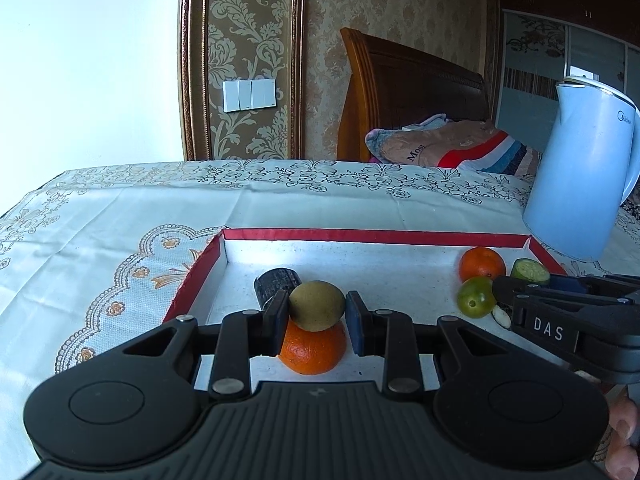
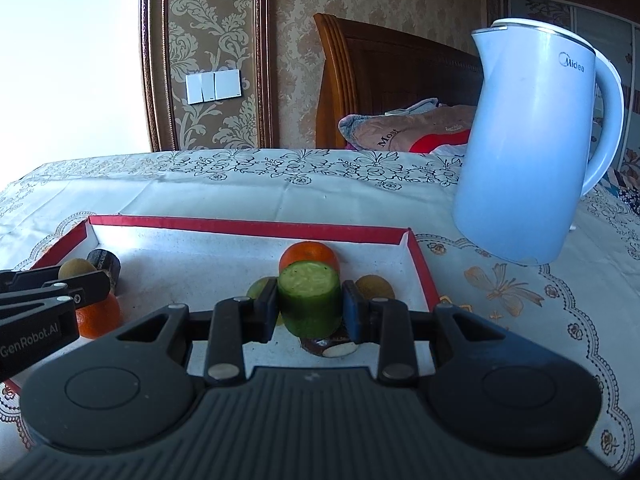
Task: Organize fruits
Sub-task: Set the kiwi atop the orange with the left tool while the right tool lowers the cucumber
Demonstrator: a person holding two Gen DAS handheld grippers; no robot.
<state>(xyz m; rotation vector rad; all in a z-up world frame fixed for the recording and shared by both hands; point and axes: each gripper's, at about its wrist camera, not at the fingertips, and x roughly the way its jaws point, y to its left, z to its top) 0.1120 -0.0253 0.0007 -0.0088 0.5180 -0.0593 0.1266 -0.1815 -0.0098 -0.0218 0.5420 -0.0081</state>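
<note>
Left wrist view: the left gripper (image 1: 317, 316) squeezes a kiwi (image 1: 317, 306) above an orange (image 1: 313, 350) in the red tray (image 1: 372, 235); the right gripper (image 2: 310, 306) squeezes a cucumber piece (image 2: 310, 298) over the tray.

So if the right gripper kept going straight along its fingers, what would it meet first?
Holding the cucumber piece, the right gripper would probably meet the orange mandarin just behind it, though depth is unclear.

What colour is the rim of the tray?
Red rim, with a white inside; the right wrist view shows it best.
</note>
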